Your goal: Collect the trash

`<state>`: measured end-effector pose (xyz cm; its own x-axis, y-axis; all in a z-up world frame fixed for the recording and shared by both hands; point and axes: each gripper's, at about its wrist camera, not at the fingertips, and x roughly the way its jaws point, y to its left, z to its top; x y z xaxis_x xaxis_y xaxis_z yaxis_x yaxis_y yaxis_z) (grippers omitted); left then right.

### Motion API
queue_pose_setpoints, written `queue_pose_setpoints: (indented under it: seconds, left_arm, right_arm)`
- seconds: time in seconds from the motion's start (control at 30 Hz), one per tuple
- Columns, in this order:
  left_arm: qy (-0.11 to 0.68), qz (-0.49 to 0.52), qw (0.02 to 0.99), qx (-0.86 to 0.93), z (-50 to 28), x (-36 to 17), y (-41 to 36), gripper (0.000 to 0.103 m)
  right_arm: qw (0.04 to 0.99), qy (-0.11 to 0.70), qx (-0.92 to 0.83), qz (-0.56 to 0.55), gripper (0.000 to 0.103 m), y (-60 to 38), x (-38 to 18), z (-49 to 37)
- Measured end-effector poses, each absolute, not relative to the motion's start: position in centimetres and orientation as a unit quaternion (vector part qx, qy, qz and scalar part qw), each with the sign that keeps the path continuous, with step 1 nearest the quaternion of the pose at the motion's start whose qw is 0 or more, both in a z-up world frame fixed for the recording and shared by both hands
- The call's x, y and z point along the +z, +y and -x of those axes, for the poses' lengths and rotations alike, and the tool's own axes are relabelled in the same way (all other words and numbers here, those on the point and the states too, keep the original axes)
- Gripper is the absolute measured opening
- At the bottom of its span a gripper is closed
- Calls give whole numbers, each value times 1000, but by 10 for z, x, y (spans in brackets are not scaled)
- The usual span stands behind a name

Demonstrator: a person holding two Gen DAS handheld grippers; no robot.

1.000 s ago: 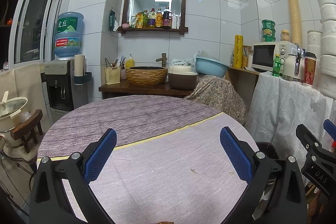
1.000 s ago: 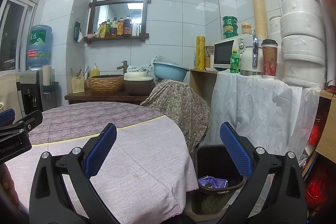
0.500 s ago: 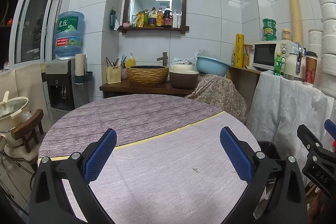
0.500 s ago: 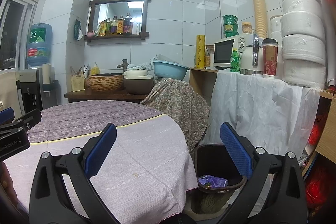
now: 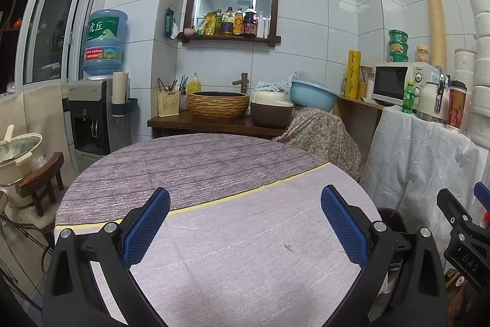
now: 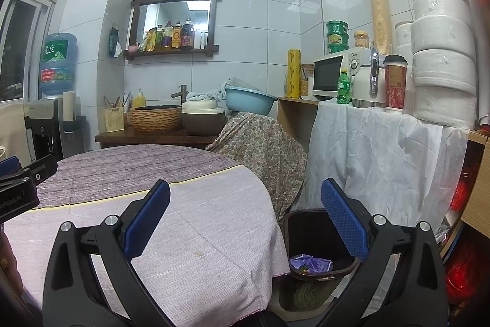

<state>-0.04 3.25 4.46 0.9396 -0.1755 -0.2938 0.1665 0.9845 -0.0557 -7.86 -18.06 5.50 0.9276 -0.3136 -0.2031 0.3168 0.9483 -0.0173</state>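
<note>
- Trash is hard to find here: the round bench (image 5: 214,235) looks almost bare under its purple cloth.
- One tiny crumb (image 5: 288,247) lies on the cloth in the left wrist view. It sits at about 5 o'clock from the middle of the left gripper (image 5: 245,222), a bit nearer the right-side finger. It is too small to tell what it is or which way it points.
- A pale little spot (image 6: 199,253) shows on the cloth in the right wrist view, at about 7 o'clock from the middle of the right gripper (image 6: 245,222). It may only be a stain.
- The dark bin (image 6: 318,238) stands on the floor just past the bench edge, low between the right gripper's fingers, at about 4 o'clock.
- A purple wrapper (image 6: 309,262) already lies inside the bin.
- The left gripper's fingers are wide apart and hold nothing.
- The right gripper's fingers are wide apart too, and hold nothing.
- The right gripper is nearer the bin. The left gripper is nearer the crumb.
- I think most of the job is done. If the crumb counts as trash, the left gripper should dip down toward 5 o'clock for it, then go right to the bin.
</note>
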Motion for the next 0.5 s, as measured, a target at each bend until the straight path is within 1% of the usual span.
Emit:
queue_pose_setpoints:
  seconds: [0.5]
  left_arm:
    - [155,11,984,-84,-2,45,32,98]
  right_arm:
    - [982,109,-155,-6,97,-180,53,76]
